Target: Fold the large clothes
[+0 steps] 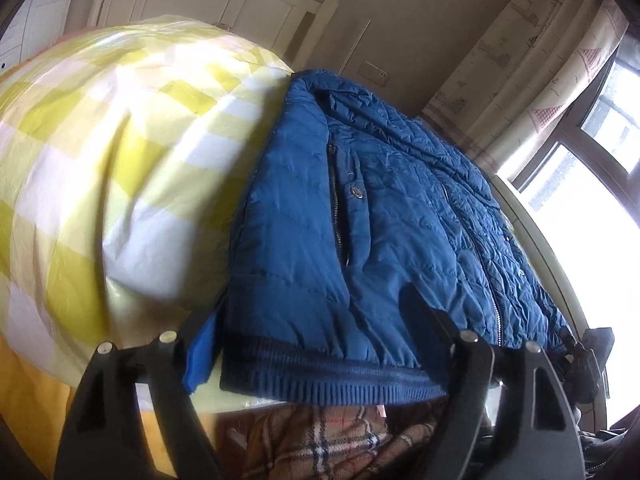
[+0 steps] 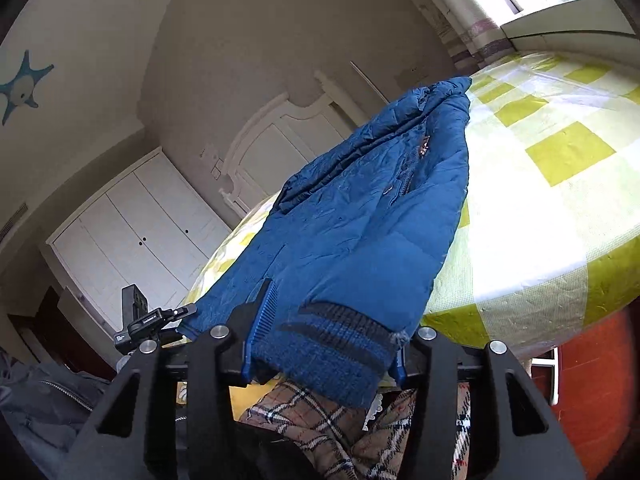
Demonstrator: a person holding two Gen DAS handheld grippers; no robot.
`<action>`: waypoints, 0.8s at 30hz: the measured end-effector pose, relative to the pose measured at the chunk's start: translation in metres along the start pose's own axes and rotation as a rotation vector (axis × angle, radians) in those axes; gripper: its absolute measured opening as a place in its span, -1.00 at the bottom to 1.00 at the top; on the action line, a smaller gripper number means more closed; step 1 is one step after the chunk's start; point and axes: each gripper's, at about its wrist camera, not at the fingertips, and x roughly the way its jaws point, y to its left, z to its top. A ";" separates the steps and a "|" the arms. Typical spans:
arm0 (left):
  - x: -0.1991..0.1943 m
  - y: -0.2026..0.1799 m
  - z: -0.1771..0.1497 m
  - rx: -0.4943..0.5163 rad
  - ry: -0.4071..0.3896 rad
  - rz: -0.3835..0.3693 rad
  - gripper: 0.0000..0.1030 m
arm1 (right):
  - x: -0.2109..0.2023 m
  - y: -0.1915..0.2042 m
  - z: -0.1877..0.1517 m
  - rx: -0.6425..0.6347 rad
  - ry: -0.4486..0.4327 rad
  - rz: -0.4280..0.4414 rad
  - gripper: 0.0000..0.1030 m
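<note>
A blue quilted jacket [image 1: 400, 208] is spread on a bed [image 1: 120, 128] covered in a yellow-and-white checked sheet, with its ribbed hem [image 1: 328, 372] hanging just over the near edge and its collar [image 1: 316, 80] turned to the far side, toward the headboard. Its long axis is thus laid from the near edge across the bed, away from the cameras.

The left hand-held gripper [image 1: 312, 344] is seen with its jaws apart on either side of the hem; whether the pads press on it cannot be told. The right hand-held gripper [image 2: 324, 344] is seen clamped on the ribbed cuff [image 2: 340, 344] of a sleeve.

The jacket is judged soft, puffy and light, with a slippery shell; the firmer ribbed hem and cuffs are judged the best places to be gripped.
</note>
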 end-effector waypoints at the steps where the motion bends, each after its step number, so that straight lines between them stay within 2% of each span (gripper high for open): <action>1: 0.001 0.001 -0.001 0.000 0.006 0.014 0.05 | 0.000 0.003 0.001 -0.017 0.007 -0.024 -0.26; 2: 0.001 0.003 -0.001 -0.004 0.004 0.013 -0.02 | 0.000 0.004 0.001 -0.023 0.016 -0.041 -0.27; 5: 0.003 0.008 0.001 -0.029 0.007 -0.007 -0.03 | 0.008 -0.001 0.000 0.013 0.039 -0.050 -0.27; 7: 0.005 0.008 0.004 -0.045 0.013 -0.035 0.27 | 0.014 -0.006 -0.002 0.025 0.058 -0.061 -0.27; 9: 0.007 -0.001 0.006 -0.022 0.027 -0.003 0.28 | 0.014 -0.005 -0.004 0.019 0.050 -0.076 -0.31; 10: 0.009 -0.005 0.005 0.003 0.037 0.035 -0.11 | 0.013 -0.004 -0.004 0.016 0.047 -0.083 -0.46; 11: 0.011 -0.007 0.005 0.010 0.054 0.032 -0.18 | 0.011 -0.002 -0.005 0.010 0.038 -0.080 -0.54; 12: 0.010 -0.003 0.005 -0.013 0.057 -0.003 -0.36 | 0.007 0.000 -0.005 0.004 0.027 -0.074 -0.55; 15: -0.001 0.002 0.005 -0.058 0.023 -0.077 -0.56 | 0.002 0.010 -0.001 -0.024 0.008 -0.063 -0.58; 20: -0.048 -0.012 0.009 -0.036 -0.114 -0.258 -0.67 | -0.018 0.039 0.007 -0.125 -0.019 -0.052 -0.61; 24: -0.081 -0.012 0.006 -0.012 -0.141 -0.312 -0.67 | -0.053 0.061 0.006 -0.165 -0.054 0.002 -0.61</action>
